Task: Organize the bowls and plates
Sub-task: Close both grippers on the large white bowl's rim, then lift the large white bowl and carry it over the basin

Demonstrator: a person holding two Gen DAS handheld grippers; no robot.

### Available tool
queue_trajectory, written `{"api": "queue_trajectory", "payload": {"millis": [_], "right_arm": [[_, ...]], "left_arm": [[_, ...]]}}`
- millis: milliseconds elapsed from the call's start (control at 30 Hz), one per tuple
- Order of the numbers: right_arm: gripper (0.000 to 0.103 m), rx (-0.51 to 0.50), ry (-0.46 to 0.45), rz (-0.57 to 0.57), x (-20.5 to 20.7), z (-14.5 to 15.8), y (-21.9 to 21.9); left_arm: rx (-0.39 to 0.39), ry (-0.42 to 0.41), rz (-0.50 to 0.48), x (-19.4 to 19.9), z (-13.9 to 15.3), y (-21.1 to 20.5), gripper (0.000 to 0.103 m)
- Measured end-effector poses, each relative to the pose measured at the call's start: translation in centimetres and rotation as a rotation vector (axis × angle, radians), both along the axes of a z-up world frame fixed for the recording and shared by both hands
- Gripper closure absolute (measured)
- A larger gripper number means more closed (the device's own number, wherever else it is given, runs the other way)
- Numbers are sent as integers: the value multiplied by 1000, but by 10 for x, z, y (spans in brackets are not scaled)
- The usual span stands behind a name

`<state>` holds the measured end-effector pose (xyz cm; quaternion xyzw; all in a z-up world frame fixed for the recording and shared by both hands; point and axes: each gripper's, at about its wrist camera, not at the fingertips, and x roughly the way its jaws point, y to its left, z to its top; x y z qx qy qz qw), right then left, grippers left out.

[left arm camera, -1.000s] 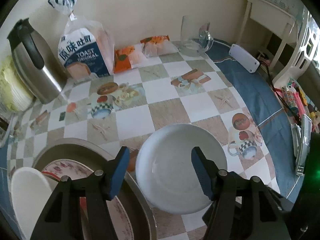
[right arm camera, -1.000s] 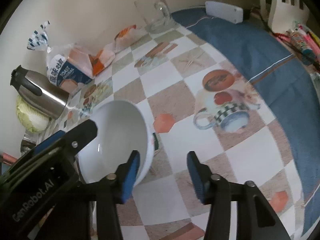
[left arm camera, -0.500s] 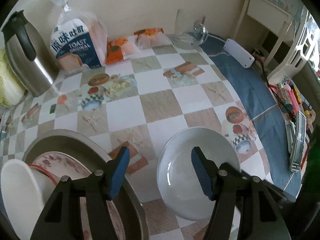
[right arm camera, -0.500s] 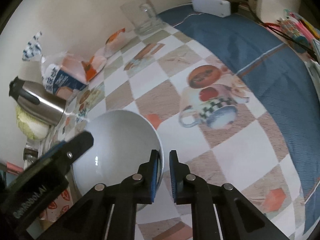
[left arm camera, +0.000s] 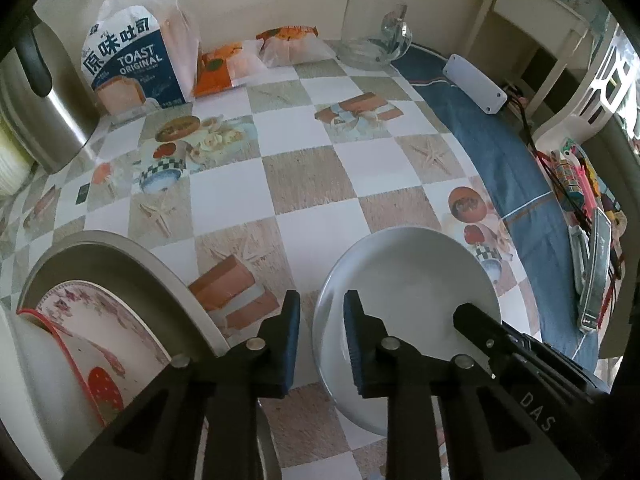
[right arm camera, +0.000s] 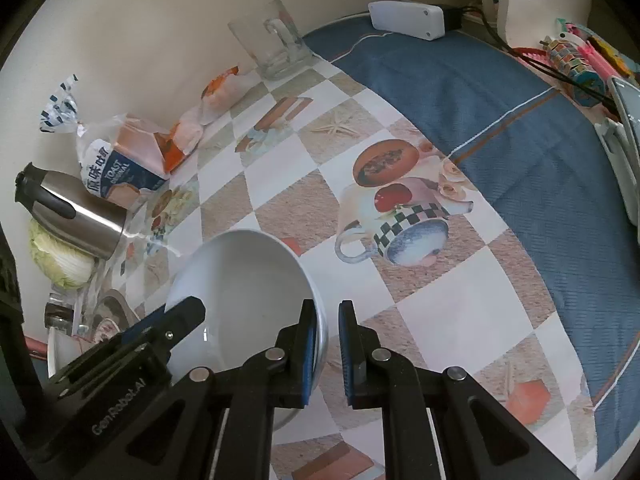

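A white bowl (left arm camera: 404,280) sits on the checkered tablecloth. My left gripper (left arm camera: 320,336) has its jaws closed to a narrow gap over the bowl's left rim. My right gripper (right arm camera: 326,344) is shut on the bowl's (right arm camera: 244,280) right rim; it shows in the left wrist view (left arm camera: 500,340) at the bowl's right side. A metal basin (left arm camera: 132,252) at the lower left holds a patterned plate (left arm camera: 100,320) and a white bowl with a red rim (left arm camera: 40,372).
A toast bag (left arm camera: 132,60), snack packets (left arm camera: 248,60), a glass mug (left arm camera: 372,28) and a steel kettle (left arm camera: 36,100) line the back wall. A white power strip (left arm camera: 476,84) and clutter (left arm camera: 580,184) lie on the blue cloth at the right.
Both grippers closed: the right one onto the bowl's right rim, the left one to a narrow gap at its left rim. The bowl shifted right, away from the basin.
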<state>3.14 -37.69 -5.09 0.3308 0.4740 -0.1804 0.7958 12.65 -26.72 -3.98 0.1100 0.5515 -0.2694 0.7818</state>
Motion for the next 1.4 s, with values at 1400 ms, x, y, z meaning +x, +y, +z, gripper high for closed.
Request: {"api": "queue_trajectory", "payload": {"millis": [1400], "right_arm": [[90,-143,-210,126,-2,124,68]], "left_arm": [[-155,-208,69,-9,123,80,95]]}}
